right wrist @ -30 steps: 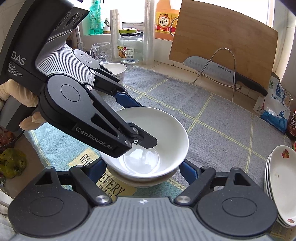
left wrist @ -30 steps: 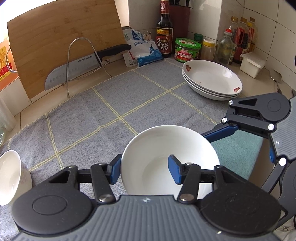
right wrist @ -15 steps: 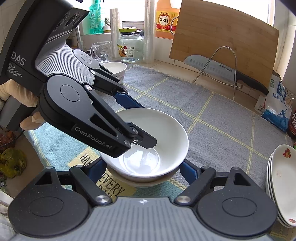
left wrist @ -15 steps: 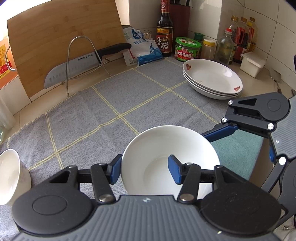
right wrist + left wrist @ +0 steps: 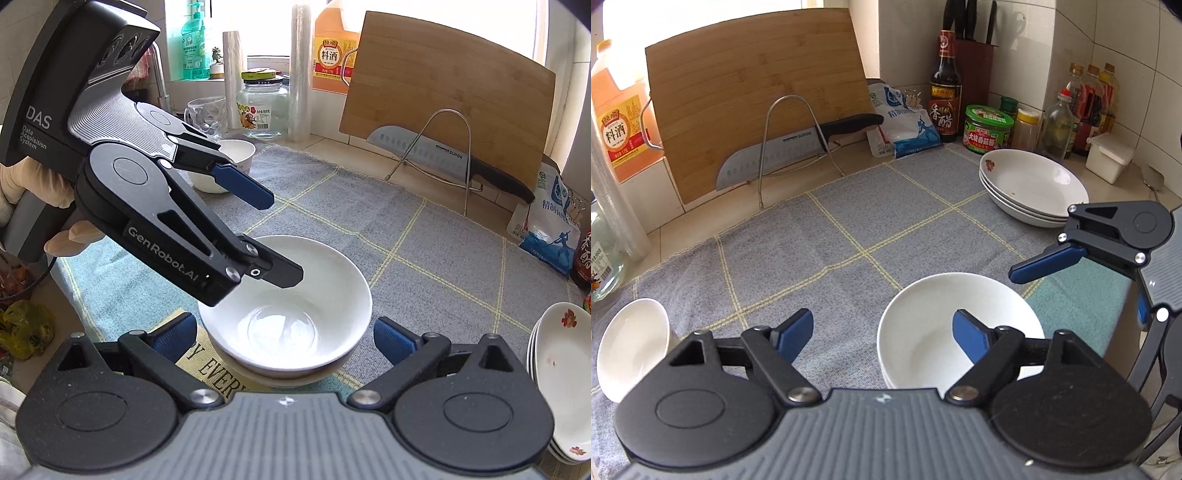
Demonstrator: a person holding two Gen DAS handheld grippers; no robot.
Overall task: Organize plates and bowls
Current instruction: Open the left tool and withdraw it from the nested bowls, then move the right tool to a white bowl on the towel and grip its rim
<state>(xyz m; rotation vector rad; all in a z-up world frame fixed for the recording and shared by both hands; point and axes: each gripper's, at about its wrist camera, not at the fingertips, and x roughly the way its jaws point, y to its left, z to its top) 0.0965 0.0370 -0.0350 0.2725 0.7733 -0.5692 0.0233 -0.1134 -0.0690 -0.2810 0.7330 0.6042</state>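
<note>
Left claw [image 5: 882, 334] opening over upright white bowl [image 5: 934, 295]

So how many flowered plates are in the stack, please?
3 plates, nested in one stack at the mat's far right corner, near the jars; a further one beneath could be hidden.

the stacked white bowls [image 5: 295, 317] sit between the right tool's [image 5: 284, 338] opening pads, untouched; the left tool [image 5: 269, 236], also opening, straddles their far rim.
</note>
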